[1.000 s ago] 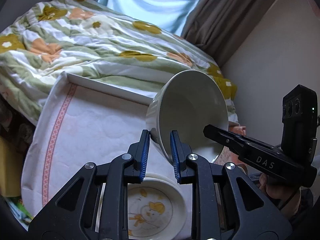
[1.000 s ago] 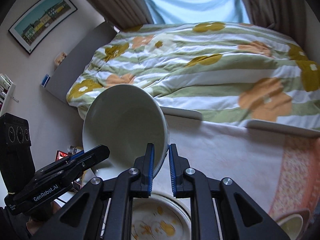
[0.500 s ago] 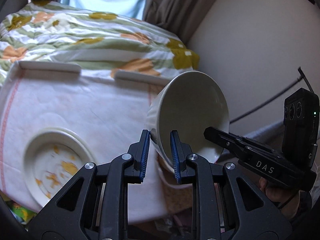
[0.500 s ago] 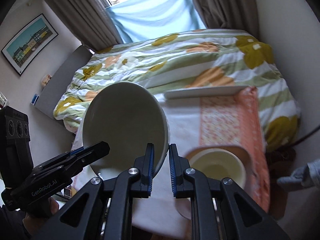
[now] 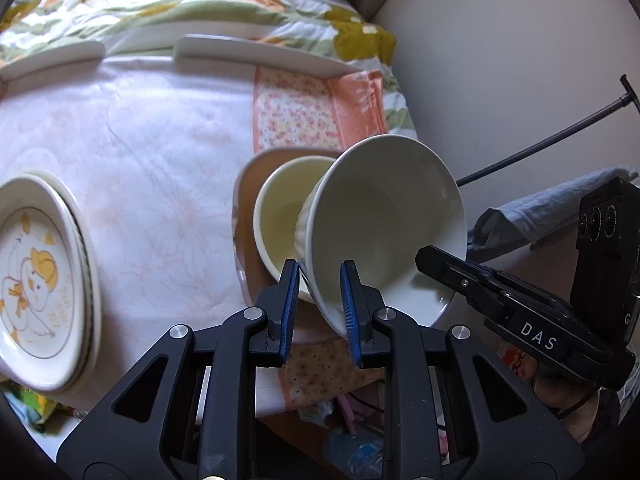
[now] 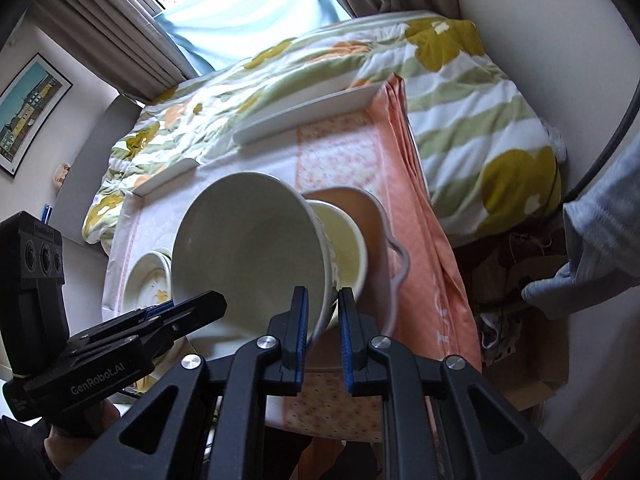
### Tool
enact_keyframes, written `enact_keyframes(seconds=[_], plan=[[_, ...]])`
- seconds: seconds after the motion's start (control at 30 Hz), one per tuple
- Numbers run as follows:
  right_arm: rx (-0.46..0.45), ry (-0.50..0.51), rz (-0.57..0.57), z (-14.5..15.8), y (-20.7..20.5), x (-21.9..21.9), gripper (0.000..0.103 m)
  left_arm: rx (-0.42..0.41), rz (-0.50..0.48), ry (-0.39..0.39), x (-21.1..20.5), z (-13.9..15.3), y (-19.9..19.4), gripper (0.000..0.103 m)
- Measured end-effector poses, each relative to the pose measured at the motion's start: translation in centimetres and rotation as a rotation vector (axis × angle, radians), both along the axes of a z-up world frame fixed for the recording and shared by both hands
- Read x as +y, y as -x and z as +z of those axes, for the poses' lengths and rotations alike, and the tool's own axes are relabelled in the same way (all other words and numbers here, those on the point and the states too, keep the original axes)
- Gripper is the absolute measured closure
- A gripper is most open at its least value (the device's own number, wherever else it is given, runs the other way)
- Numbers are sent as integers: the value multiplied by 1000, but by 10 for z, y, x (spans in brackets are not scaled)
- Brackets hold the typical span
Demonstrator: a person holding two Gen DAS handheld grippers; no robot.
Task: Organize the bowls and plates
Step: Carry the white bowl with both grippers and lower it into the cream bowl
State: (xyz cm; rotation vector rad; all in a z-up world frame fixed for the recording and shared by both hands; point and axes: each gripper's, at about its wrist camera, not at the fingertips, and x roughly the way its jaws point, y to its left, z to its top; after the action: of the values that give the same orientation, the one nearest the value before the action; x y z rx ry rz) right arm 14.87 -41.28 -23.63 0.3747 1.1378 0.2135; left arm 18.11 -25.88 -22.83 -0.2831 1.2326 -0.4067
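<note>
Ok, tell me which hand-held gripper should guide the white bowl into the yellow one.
Neither alone: left hand-held gripper and right each clamp the white bowl's rim, already beside the yellow bowl.

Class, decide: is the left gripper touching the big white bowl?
Touching. The left wrist view shows the left gripper with its blue pads clamped on either side of the big white bowl rim.

Small bowl (image 5: pixel 280 216) in dish (image 5: pixel 244 200), plates (image 5: pixel 36 280) left
</note>
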Motion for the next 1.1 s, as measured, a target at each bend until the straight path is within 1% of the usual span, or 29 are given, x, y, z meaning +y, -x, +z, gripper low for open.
enact_keyframes(seconds=[0.13, 0.33, 0.47, 0.57, 0.63, 0.8, 1.1], plan=[[-2, -5, 5, -4, -1, -4, 89, 4, 3, -18, -1, -5, -10, 84], [1, 19, 31, -6, -7, -1, 89, 43, 3, -40, -5, -15, -20, 84], [9, 49, 53, -8, -10, 4, 89, 68, -12, -70, -6, -21, -26, 84], [21, 67, 63, -11, -13, 7, 89, 81, -23, -78, -6, -24, -30, 84], [30, 78, 67, -13, -14, 8, 89, 81, -31, -84, -7, -25, -32, 84], [68, 87, 69, -20, -18, 9, 88, 69, -54, -126, -13, -25, -39, 84], [104, 87, 50, -25, -22, 9, 88, 69, -91, -157, -18, -26, -49, 84]])
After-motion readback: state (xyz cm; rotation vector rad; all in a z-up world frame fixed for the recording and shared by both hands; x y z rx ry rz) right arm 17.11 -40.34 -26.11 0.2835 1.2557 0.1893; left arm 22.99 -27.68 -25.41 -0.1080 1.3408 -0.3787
